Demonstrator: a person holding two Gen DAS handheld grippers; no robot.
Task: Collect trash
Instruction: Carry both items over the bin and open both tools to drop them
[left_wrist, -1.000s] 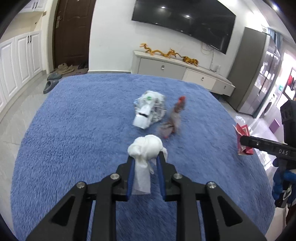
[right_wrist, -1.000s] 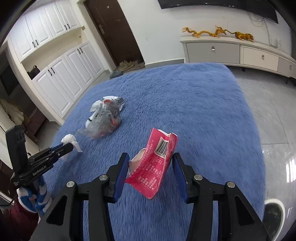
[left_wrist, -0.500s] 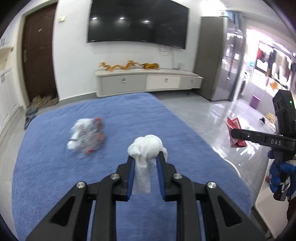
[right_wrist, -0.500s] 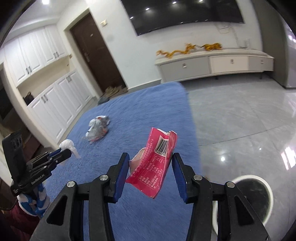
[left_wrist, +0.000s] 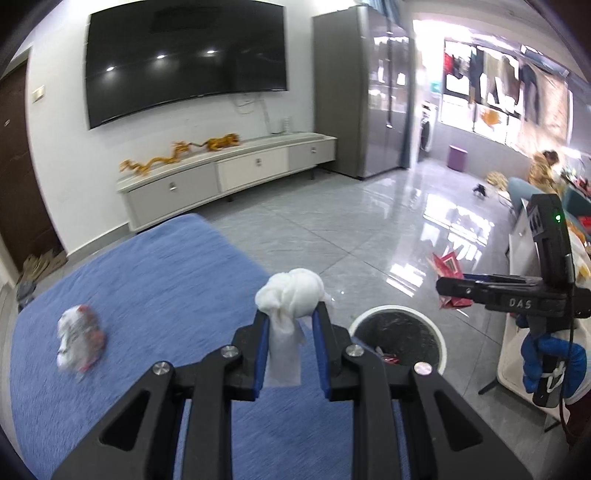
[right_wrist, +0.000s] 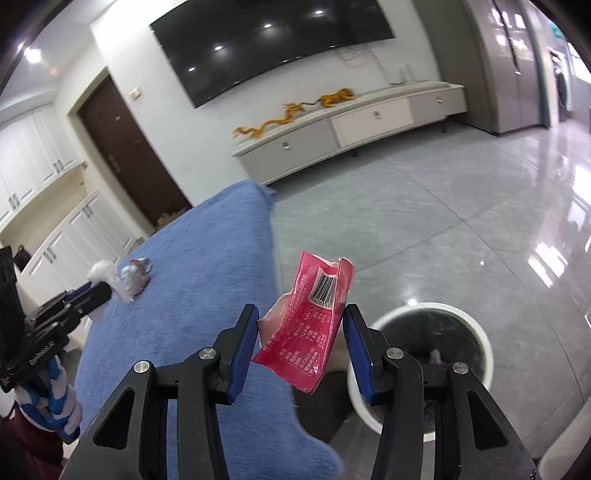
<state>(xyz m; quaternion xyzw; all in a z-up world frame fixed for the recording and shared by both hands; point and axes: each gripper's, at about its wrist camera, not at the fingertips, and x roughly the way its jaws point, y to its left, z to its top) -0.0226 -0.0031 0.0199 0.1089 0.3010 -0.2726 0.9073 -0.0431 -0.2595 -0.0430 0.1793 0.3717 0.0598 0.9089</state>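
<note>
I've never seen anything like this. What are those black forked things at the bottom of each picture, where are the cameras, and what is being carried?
There is no robot here. A person holds a pair of hand-operated tongs in each hand, and a wide-angle camera on each pair looks forward along its two fingers. That is why black arms with blue pads fill the bottom of both pictures.

The left tongs are shut on a crumpled white tissue. The right tongs are shut on a torn pink wrapper with a barcode. Each camera also catches the other tongs off to the side.

On the blue rug one more crumpled wrapper lies uncollected. Beside the rug, on the grey tiled floor, stands a round white trash bin with some litter inside.
</note>
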